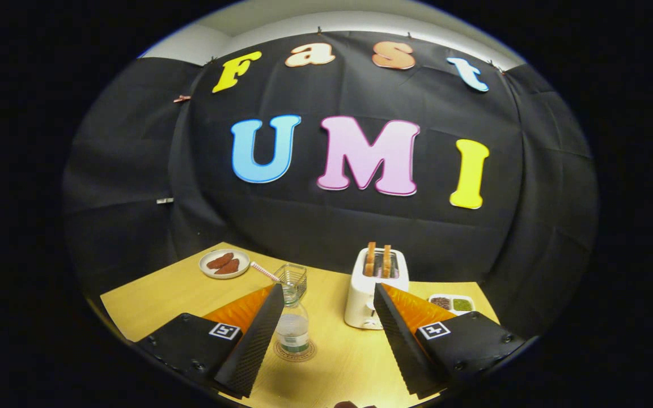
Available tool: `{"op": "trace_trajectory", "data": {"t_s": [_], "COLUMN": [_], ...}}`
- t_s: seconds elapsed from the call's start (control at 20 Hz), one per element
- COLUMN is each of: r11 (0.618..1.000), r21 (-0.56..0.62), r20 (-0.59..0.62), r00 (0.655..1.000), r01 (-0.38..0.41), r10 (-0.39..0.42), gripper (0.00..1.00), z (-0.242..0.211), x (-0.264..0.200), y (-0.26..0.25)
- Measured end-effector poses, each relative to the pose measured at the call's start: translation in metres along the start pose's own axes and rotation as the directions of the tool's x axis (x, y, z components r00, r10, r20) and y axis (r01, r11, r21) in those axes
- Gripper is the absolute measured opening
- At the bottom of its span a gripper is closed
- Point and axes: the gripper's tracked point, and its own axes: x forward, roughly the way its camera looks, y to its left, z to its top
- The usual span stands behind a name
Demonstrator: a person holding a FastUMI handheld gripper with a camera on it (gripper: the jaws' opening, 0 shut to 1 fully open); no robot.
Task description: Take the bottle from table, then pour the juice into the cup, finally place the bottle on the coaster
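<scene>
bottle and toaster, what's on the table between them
Nothing: in the gripper view the stretch of table between the bottle, standing on its coaster, and the toaster is bare wood. The gripper is open, the bottle by one finger.

No legible txt on bottle (293, 328)

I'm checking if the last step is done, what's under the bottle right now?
The bottle stands upright on a round coaster, whose rim shows around its base; the coaster's centre is covered. The gripper is open, the bottle beside one finger.
</scene>
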Motion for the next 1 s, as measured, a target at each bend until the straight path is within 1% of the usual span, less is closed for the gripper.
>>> {"op": "trace_trajectory", "data": {"t_s": [0.1,0.2,0.3,0.4,0.5,0.55,0.65,0.7,0.85,0.95,1.0], "r11": [1.000,0.998,0.994,0.986,0.975,0.974,0.963,0.957,0.943,0.936,0.938], "r21": [0.011,-0.004,0.015,0.057,0.074,0.061,0.020,0.015,0.055,0.080,0.088], "r20": [0.021,0.037,0.068,0.081,0.094,0.102,0.114,0.129,0.145,0.141,0.142], "r00": [0.999,0.997,0.992,0.984,0.972,0.969,0.956,0.949,0.932,0.926,0.927], "r01": [0.029,0.068,0.108,0.156,0.207,0.218,0.268,0.290,0.328,0.342,0.336], "r10": [-0.029,-0.068,-0.109,-0.160,-0.214,-0.224,-0.269,-0.289,-0.333,-0.350,-0.346], "gripper": [0.97,0.97,0.98,0.97,0.97,0.97,0.97,0.97,0.97,0.97,0.97], "z": [0.018,0.032,0.048,0.054,0.056,0.057,0.061,0.067,0.073,0.067,0.065], "x": [-0.027,-0.055,-0.087,-0.118,-0.146,-0.157,-0.180,-0.191,-0.211,-0.219,-0.221], "y": [-0.008,-0.015,-0.016,-0.016,-0.016,-0.013,-0.016,-0.018,-0.014,-0.014,-0.012]}}
